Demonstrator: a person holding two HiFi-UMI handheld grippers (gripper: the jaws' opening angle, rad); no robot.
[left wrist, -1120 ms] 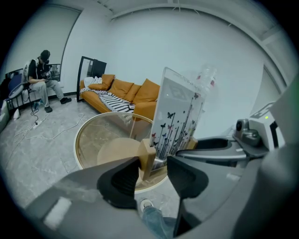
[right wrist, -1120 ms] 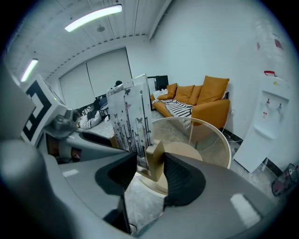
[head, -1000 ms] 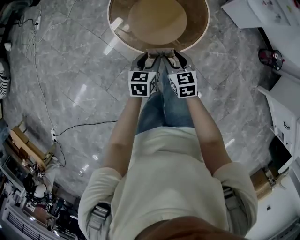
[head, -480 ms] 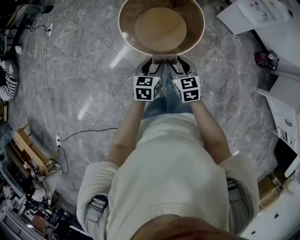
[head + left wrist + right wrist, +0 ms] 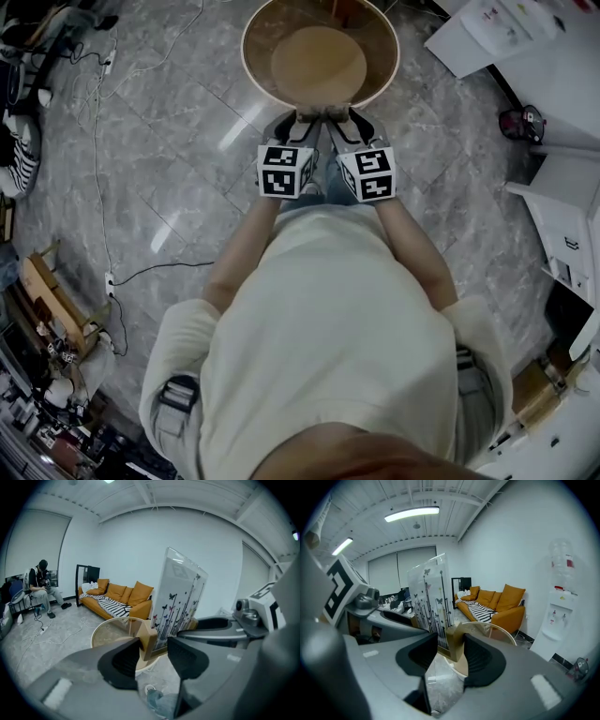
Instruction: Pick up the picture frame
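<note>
Our left gripper (image 5: 153, 645) clamped on the picture frame (image 5: 180, 597) base, our right gripper (image 5: 450, 643) gripping its other end, clear panel upright above both jaws

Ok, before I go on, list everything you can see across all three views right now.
picture frame: one, clear panel with butterfly print on a wooden base, in the air above the table
round table: one, glass top over a wooden shelf, just ahead of the grippers
sofa: one, orange, against the far wall
striped blanket: one, black and white, on the sofa
water dispenser: one, white, by the right wall
cabinets: at least two, white, at the floor's right edge
seated person: one, dark clothes, far left
floor: grey marble tiles
left gripper: grey, closed on the frame's base
right gripper: grey, closed on the frame's base
</note>
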